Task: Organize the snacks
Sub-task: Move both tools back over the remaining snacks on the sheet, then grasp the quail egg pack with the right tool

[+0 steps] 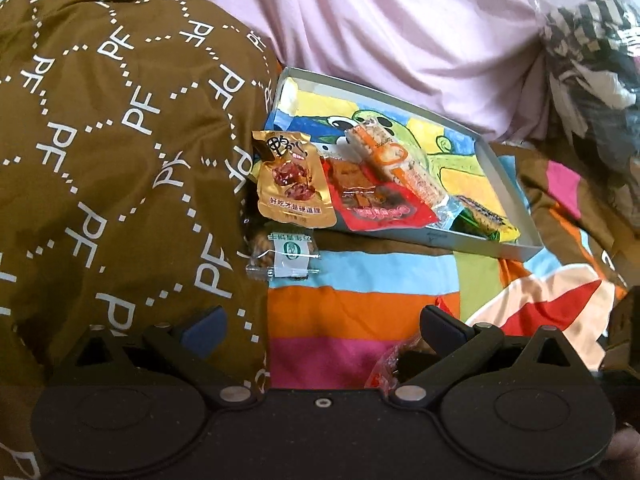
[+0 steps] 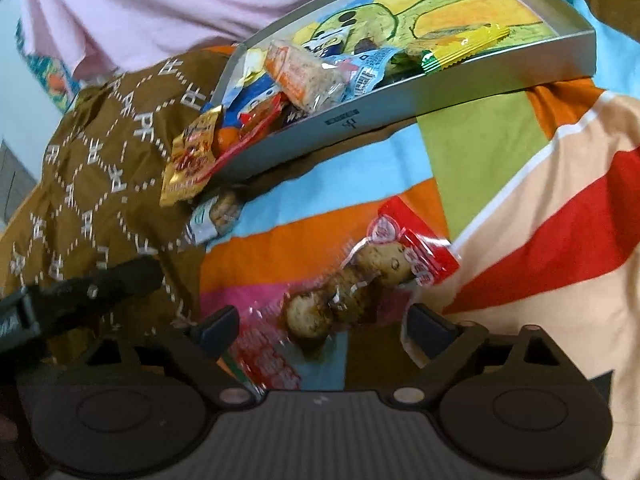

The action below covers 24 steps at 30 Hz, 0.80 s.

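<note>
A shallow grey box (image 1: 460, 238) with a colourful cartoon lining lies on the striped bedding and holds several snack packets; it also shows in the right wrist view (image 2: 400, 100). A gold packet (image 1: 292, 180) hangs over its left corner. A small clear packet (image 1: 286, 256) lies on the bedding below it. A red-and-clear cookie packet (image 2: 360, 284) lies just ahead of my right gripper (image 2: 324, 328), whose jaws are open on either side of its near end. My left gripper (image 1: 320, 326) is open and empty, with the cookie packet's edge (image 1: 384, 364) beside its right finger.
A brown quilt with white letters (image 1: 120, 140) is heaped on the left, against the box. Pink fabric (image 1: 400, 20) lies behind the box. A plastic bag (image 1: 592, 60) sits at the far right. The left gripper's finger (image 2: 100, 284) shows in the right wrist view.
</note>
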Motion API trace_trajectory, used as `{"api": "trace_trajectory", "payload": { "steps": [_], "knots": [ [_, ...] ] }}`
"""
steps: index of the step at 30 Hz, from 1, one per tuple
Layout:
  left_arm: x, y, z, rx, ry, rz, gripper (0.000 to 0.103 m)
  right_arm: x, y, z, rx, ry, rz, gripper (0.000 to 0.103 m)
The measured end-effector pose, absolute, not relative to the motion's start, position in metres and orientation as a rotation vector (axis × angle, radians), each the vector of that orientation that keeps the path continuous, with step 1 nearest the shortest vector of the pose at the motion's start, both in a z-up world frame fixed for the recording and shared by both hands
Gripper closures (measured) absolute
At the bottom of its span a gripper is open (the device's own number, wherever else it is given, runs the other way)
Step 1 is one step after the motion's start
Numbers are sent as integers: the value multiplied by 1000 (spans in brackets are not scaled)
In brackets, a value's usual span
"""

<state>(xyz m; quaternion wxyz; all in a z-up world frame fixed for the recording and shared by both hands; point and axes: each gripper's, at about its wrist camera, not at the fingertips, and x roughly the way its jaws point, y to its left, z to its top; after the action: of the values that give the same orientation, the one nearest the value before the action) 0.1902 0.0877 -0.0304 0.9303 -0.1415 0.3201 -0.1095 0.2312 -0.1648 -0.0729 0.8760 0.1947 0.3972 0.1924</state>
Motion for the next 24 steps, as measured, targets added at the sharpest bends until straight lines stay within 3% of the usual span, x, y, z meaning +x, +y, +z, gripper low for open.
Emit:
{"api": "trace_trajectory", "payload": {
  "steps": [2,7,11,12,24],
  "knots": [
    [191,89,-31,-302,656,-218,1,237,-163,-73,433,835,375,16],
    [191,91,-31,-316,657,-217,1,242,-152,-73,391,824,312,34],
    [191,90,-32,-311,656,-223,1,237,-143,-73,324,806,329,39],
    [191,90,-32,-310,657,-224,1,236,-140,-73,296,806,338,52],
    [209,71,-35,-243,621,-257,1,192,-142,-61,11,779,431,59]
  ]
}}
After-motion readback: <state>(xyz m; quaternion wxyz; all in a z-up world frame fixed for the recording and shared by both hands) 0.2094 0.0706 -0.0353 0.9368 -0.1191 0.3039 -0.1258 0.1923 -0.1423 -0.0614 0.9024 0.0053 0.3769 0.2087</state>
